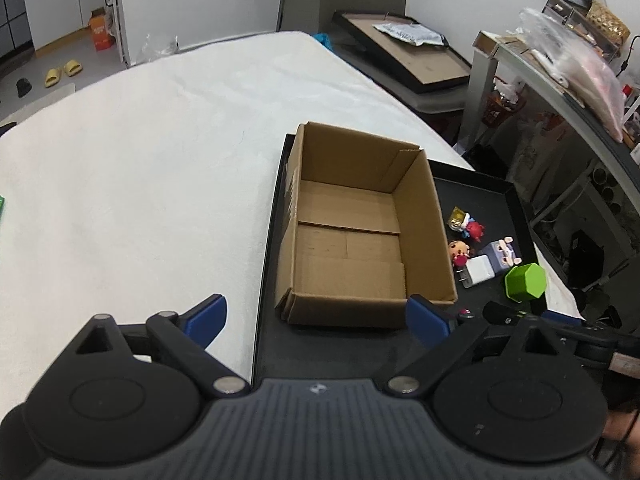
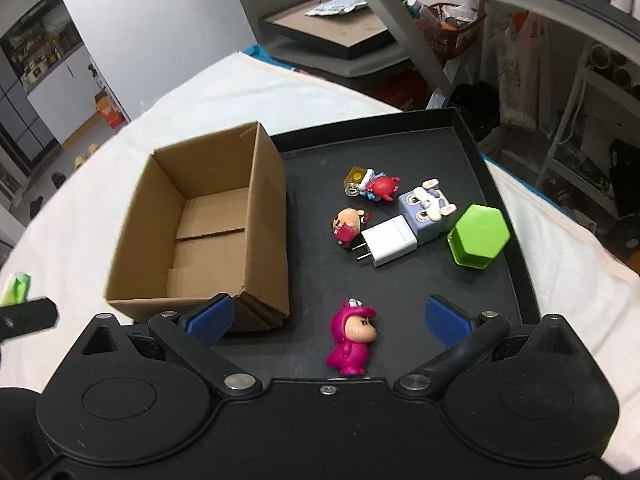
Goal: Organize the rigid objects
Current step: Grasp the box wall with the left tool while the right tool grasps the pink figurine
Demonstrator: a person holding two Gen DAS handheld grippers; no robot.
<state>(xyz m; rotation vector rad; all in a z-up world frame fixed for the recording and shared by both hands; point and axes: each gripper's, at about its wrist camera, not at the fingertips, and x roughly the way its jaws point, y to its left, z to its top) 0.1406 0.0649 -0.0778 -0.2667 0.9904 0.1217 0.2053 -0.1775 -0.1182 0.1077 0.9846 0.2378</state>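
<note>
An empty open cardboard box (image 1: 352,236) (image 2: 208,232) stands on the left part of a black tray (image 2: 400,148) (image 1: 484,184). To its right on the tray lie a green hexagonal container (image 2: 478,236) (image 1: 525,282), a white charger plug (image 2: 390,246) (image 1: 480,270), a lilac rabbit cube (image 2: 426,208) (image 1: 502,256), a red figure (image 2: 382,187) (image 1: 474,230), a small doll (image 2: 346,226) (image 1: 459,252) and a yellow trinket (image 2: 355,177). A pink figurine (image 2: 352,338) stands between the fingers of my open right gripper (image 2: 330,320). My left gripper (image 1: 316,318) is open and empty at the box's near wall.
The tray rests on a white cloth-covered table (image 1: 160,152). A green packet (image 2: 16,288) lies at the table's left edge. A shelf unit (image 1: 580,80) with clutter stands to the right. A framed board (image 1: 404,52) lies beyond the table.
</note>
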